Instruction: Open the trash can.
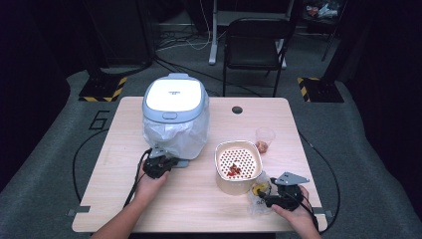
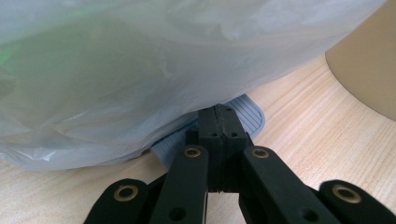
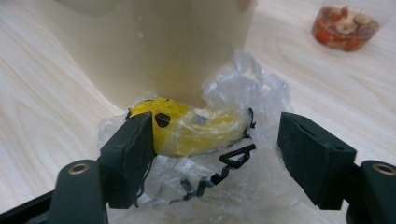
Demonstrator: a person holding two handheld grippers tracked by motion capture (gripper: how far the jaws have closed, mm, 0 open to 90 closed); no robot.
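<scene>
Near edge: right gripper (image 1: 263, 198) at 5 o'clock on the table (image 1: 209, 209), close to the front-right corner, little room behind it. Jaws spread wide, released, straddling a crumpled clear plastic bag (image 3: 224, 186) with a yellow item (image 3: 196, 128) inside; left pad brushes the bag, nothing clamped. Bag touches the cream perforated container (image 1: 238, 167) just beyond, at centre-right.

Left gripper (image 1: 166, 162) at 8 o'clock, bare wood to its left and front. Jaws clenched, tips against the grey tab (image 2: 247, 114) under the bag-wrapped rice cooker (image 1: 175, 107); can't tell if anything's pinched.

Small cup (image 1: 264, 139) with red contents at 2 o'clock, apart from the container. Far edge: a dark round hole (image 1: 237, 109) at 12 o'clock.
</scene>
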